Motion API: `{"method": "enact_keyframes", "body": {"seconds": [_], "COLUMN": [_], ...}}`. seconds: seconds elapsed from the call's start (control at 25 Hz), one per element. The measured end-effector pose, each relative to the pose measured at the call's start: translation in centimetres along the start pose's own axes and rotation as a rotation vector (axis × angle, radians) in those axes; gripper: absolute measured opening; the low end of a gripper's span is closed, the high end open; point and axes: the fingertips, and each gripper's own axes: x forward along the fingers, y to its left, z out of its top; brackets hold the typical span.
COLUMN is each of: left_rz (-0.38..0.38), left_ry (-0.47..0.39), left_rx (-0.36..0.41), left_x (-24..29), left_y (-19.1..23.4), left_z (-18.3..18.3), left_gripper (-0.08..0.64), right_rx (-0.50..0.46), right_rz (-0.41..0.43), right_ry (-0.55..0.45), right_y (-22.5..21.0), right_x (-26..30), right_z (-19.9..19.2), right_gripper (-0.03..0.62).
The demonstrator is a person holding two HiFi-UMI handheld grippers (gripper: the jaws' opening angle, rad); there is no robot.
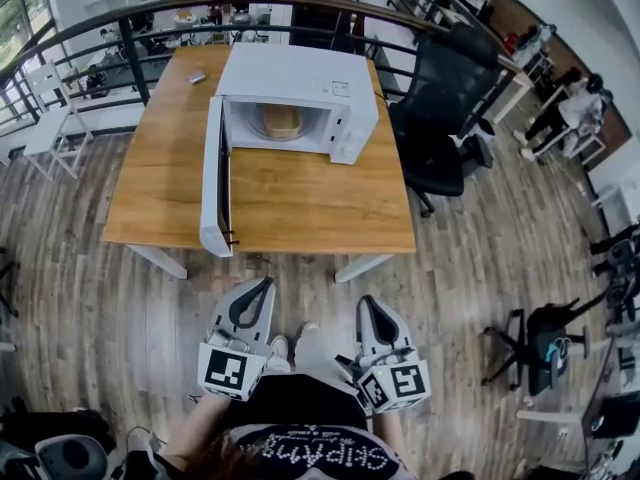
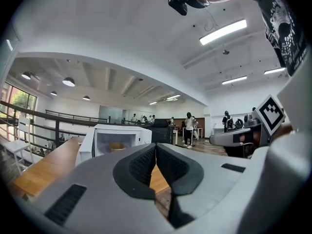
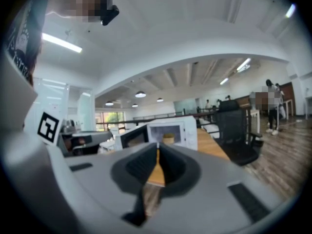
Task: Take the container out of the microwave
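A white microwave point(image 1: 300, 98) stands on the wooden table point(image 1: 270, 198) with its door point(image 1: 215, 183) swung wide open toward me. Inside sits a tan container point(image 1: 281, 121), also seen as the container point(image 2: 116, 146) in the left gripper view and the container point(image 3: 168, 139) in the right gripper view. My left gripper point(image 1: 262, 286) and right gripper point(image 1: 368, 304) hang over the floor short of the table's near edge, both shut with nothing between the jaws. They point toward the microwave, well apart from it. The left gripper point(image 2: 155, 146) and right gripper point(image 3: 157, 145) show tips touching.
A black office chair point(image 1: 445, 108) stands at the table's right side. A small dark object point(image 1: 197, 78) lies on the table left of the microwave. A curved railing point(image 1: 130, 28) runs behind the table. White chairs point(image 1: 50, 118) are at the left, dark equipment point(image 1: 545, 343) at the right.
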Motion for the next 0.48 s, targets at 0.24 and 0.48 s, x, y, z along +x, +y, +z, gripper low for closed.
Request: {"method": "enact_keyframes", "body": {"seconds": [0.24, 0.48], "left_rz": [0.028, 0.044], "left_ry": [0.009, 0.014], "left_rx": [-0.02, -0.023], "left_x": [0.0, 0.9], "left_y": [0.8, 1.0], "left_z": [-0.5, -0.6], "left_gripper": [0.032, 0.032], "right_rx": [-0.009, 0.001], "right_rz": [0.031, 0.038], "right_ry": [0.013, 0.024], "right_y": [0.5, -0.3], "right_x": [1.3, 2.0], "right_z": [-0.1, -0.5], "right_gripper": [0.037, 0.037]}}
